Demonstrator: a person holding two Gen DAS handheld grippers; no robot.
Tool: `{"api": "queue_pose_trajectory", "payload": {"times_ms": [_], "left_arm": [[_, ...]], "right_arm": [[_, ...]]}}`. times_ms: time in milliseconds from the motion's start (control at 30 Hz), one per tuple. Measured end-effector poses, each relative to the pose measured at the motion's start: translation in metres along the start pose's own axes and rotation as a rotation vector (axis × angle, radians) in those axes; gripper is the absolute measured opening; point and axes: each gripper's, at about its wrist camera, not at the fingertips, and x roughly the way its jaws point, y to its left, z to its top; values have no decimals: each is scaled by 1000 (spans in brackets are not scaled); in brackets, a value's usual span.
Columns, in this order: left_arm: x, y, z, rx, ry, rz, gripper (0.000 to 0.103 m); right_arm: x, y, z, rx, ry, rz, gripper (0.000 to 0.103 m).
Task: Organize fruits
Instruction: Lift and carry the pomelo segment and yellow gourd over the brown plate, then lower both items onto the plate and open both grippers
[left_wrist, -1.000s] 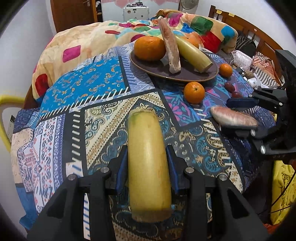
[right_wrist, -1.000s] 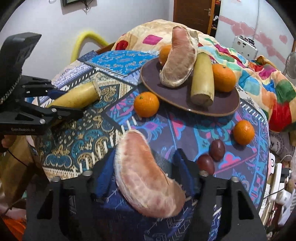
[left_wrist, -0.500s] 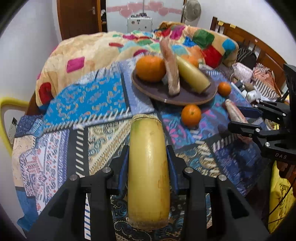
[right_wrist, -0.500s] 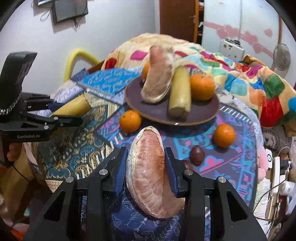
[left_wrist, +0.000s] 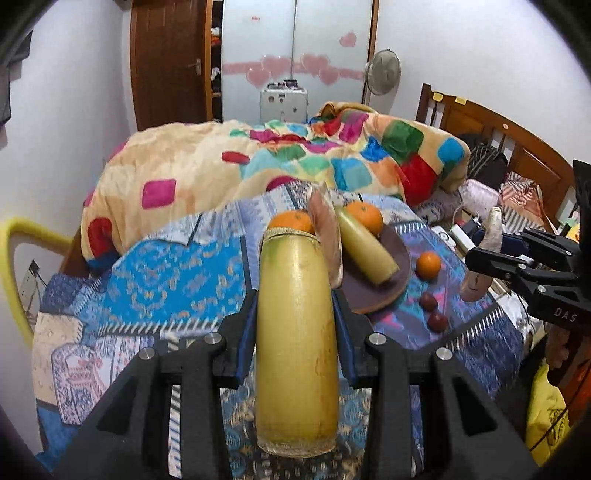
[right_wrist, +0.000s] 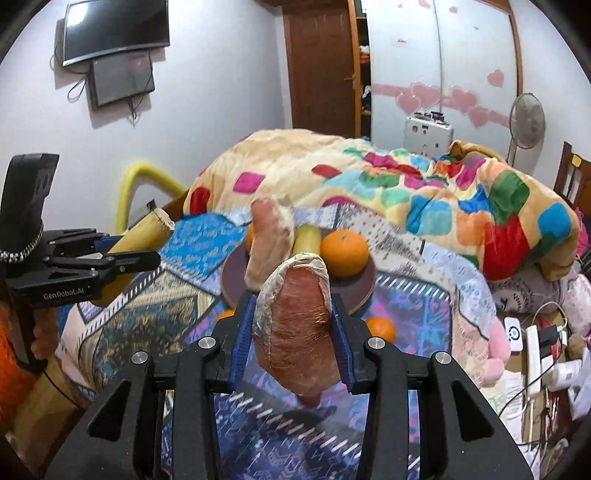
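Observation:
My left gripper (left_wrist: 295, 332) is shut on a yellow banana piece (left_wrist: 295, 350), held above the patterned cloth. My right gripper (right_wrist: 293, 343) is shut on a pink pomelo segment (right_wrist: 295, 328), also lifted. A brown plate (left_wrist: 391, 277) holds two oranges (left_wrist: 364, 216), another banana piece (left_wrist: 364, 254) and a pomelo segment (left_wrist: 325, 229). In the right wrist view the plate (right_wrist: 365, 291) lies just beyond my fingers. A loose orange (left_wrist: 428, 264) and two dark red fruits (left_wrist: 434, 314) lie right of the plate. The right gripper also shows at the right of the left wrist view (left_wrist: 491, 254).
The patterned cloth (left_wrist: 177, 280) covers a bed, with a colourful blanket (left_wrist: 295, 162) bunched behind the plate. A wooden headboard (left_wrist: 498, 136) and clutter are at the right. A power strip and cables (right_wrist: 532, 354) lie past the bed's right edge. A yellow hoop (left_wrist: 14, 266) stands at the left.
Both grippers have risen and tilted up with their fruit, so the plate now sits lower and farther in view. The pomelo segment has turned more upright in the right gripper.

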Motion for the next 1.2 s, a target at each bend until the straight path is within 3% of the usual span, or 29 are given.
{"api": "queue_pose_trajectory", "payload": {"times_ms": [233,733,1200], "left_arm": [[28,0,22,-28,1,-7,38],[101,1,44,-56,36,26,38],[113,-11,48,-28,41,44,37]], "right_arm": [[15,-10,11,9,-12,-24,36],[78,-39,23,76,69,-9,36],[101,-31,41,72,71,9,37]]}}
